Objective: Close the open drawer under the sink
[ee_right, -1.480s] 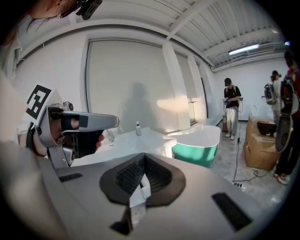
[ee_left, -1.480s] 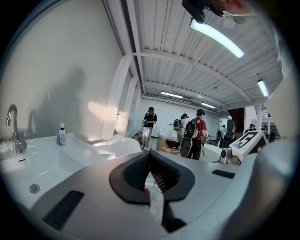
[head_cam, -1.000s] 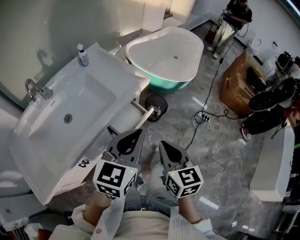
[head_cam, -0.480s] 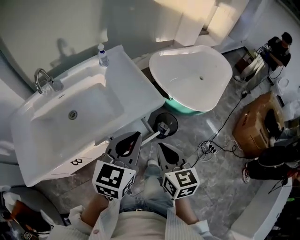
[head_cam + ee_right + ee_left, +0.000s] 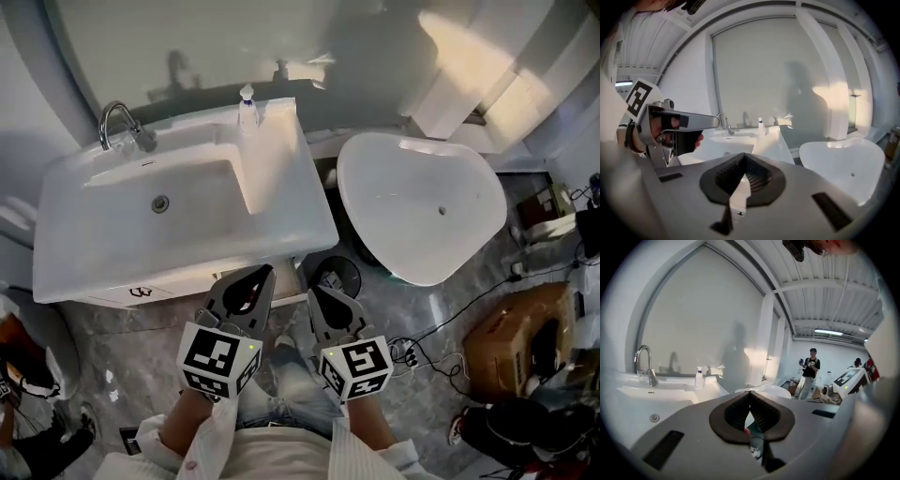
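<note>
The white sink (image 5: 112, 253) with a chrome tap (image 5: 117, 122) fills the upper left of the head view. Below its front edge a white drawer front (image 5: 178, 286) with a small black mark sticks out as a narrow strip. My left gripper (image 5: 263, 273) is shut and empty, its tips over the floor just in front of the drawer's right end. Beside it my right gripper (image 5: 313, 292) is also shut and empty. In the left gripper view the jaws (image 5: 750, 393) meet above the sink (image 5: 656, 394). The right gripper (image 5: 744, 155) points at the sink (image 5: 736, 140).
A soap bottle (image 5: 247, 98) stands on the sink's back right corner. A white bathtub (image 5: 422, 206) sits to the right. A round black object (image 5: 336, 277) lies on the floor between them. Cables (image 5: 422, 352) and a cardboard box (image 5: 506, 352) lie at right. A person (image 5: 808, 376) stands far off.
The view has swung so the sink now lies square ahead instead of slanting left. Both grippers stay shut, side by side close to the body.
</note>
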`<action>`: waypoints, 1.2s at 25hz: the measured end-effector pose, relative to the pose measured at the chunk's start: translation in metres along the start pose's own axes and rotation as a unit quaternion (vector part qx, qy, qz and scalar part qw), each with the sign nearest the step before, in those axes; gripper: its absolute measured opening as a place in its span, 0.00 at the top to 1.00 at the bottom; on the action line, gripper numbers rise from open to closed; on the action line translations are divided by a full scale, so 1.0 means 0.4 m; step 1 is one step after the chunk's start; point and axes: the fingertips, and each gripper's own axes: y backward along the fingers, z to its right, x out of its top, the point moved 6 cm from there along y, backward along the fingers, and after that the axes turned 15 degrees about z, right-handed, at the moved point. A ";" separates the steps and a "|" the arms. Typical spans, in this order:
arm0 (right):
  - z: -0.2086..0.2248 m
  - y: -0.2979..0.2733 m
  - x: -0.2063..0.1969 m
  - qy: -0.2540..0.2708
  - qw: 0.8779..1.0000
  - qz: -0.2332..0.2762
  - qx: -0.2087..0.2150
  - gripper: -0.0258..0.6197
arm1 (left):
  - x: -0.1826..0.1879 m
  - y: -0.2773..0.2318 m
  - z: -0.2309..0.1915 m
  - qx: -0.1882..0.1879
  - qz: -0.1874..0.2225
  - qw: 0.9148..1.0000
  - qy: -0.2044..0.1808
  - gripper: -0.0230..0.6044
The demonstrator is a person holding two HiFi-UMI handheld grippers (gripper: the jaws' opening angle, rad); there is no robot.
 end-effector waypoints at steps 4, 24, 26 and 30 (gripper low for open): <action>0.022 -0.015 -0.019 0.019 0.998 -0.023 0.058 0.94 | -0.016 0.006 0.008 0.058 0.000 0.998 0.000 0.94; -0.041 -0.073 -0.124 0.004 0.987 -0.084 0.139 0.94 | -0.100 0.100 -0.036 0.147 -0.013 0.989 0.029 0.94; -0.040 -0.076 -0.137 0.003 0.987 -0.089 0.137 0.94 | -0.118 0.105 -0.039 0.148 -0.017 0.988 0.033 0.94; -0.047 -0.084 -0.172 -0.001 0.985 -0.102 0.138 0.94 | -0.163 0.118 -0.048 0.150 -0.026 0.987 0.044 0.94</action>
